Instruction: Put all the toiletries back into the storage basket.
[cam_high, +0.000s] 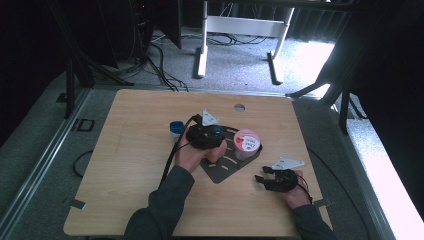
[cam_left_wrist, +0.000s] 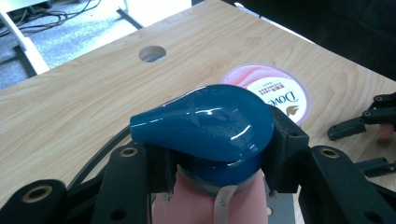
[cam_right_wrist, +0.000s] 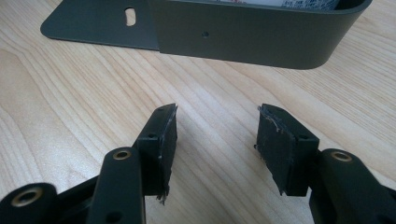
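Blue-capped pink bottle: pinched at the cap between the jaws of the left gripper, over the dark metal tray near the desk's middle. Placement judged unfinished; release remains. Pink-lidded tub: already in the tray. Blue-lidded jar: just outside it. Right gripper: spread, empty, near the right front corner. Desk: pale wood, cable hole by the far edge. Room: grey carpet, cables, white frame.
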